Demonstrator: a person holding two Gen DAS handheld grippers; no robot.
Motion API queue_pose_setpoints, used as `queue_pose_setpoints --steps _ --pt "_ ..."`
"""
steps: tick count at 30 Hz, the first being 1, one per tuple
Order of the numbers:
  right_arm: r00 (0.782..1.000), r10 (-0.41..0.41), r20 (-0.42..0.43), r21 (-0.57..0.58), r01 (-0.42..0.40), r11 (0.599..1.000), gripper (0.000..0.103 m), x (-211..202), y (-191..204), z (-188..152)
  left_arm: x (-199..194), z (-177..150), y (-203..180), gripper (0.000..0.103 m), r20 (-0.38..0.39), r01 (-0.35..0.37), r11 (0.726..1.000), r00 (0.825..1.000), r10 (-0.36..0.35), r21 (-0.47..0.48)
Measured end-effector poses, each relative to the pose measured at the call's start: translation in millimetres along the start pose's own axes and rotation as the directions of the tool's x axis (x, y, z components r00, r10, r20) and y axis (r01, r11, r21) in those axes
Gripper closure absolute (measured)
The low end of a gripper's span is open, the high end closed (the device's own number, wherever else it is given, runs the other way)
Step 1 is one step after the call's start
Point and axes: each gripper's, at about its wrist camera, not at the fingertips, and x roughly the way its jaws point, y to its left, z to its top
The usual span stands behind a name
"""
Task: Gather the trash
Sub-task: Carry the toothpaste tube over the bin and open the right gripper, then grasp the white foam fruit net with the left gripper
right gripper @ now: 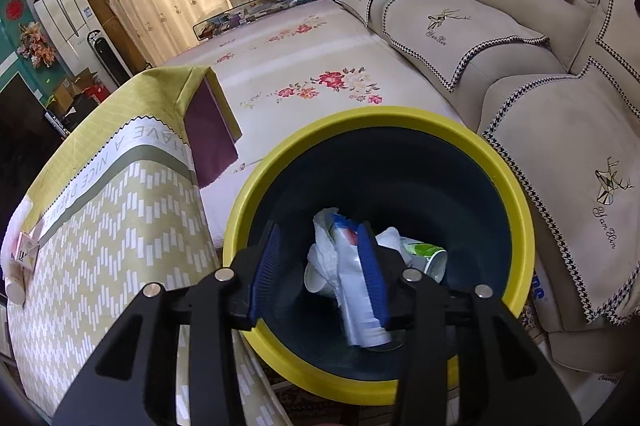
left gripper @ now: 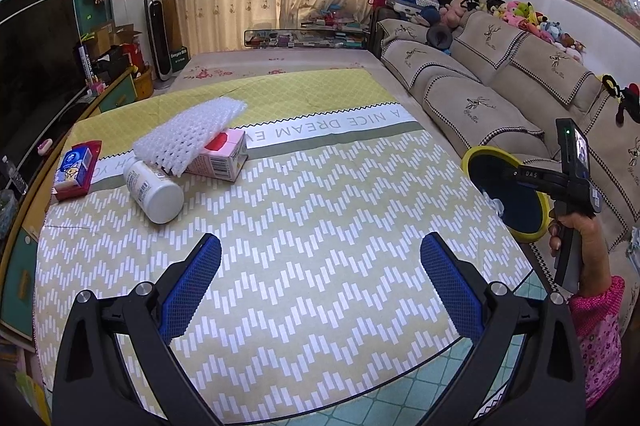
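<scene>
My left gripper [left gripper: 320, 246] is open over the patterned tablecloth [left gripper: 320, 205], nothing between its blue pads. At the table's far left lie a white bottle [left gripper: 154, 191], a pink carton [left gripper: 218, 157] with white foam netting [left gripper: 188, 133] on it, and a red-blue tissue pack [left gripper: 76, 167]. My right gripper [right gripper: 320, 228] hangs over a yellow-rimmed dark bin [right gripper: 360, 113], jaws partly apart. A silver wrapper [right gripper: 352, 290] lies in the bin against the right pad, with a gap to the left pad. Crumpled white paper [right gripper: 324, 258] and a green-white cup [right gripper: 428, 256] lie beside it.
A beige sofa [left gripper: 500, 85] runs along the right, close behind the bin [left gripper: 466, 157]. A person's hand in a pink sleeve [left gripper: 600, 326] holds the right gripper's handle. A flowered white mat [right gripper: 300, 73] lies beyond the table. A TV and a cabinet stand on the left.
</scene>
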Motion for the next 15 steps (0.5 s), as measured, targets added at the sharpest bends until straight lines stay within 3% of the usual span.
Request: queue_pose_setpoints --steps 9,15 --pt "1.000 0.014 0.004 -0.009 -0.014 1.000 0.058 -3.7 5.0 -2.2 5.3 14.0 23.2 0.005 0.020 0.000 1.000 1.000 0.001 -0.020" --pt "1.000 0.017 -0.002 -0.021 -0.017 1.000 0.058 -4.0 9.6 -4.3 23.3 47.2 58.7 0.005 0.024 -0.070 0.997 0.997 0.070 0.012"
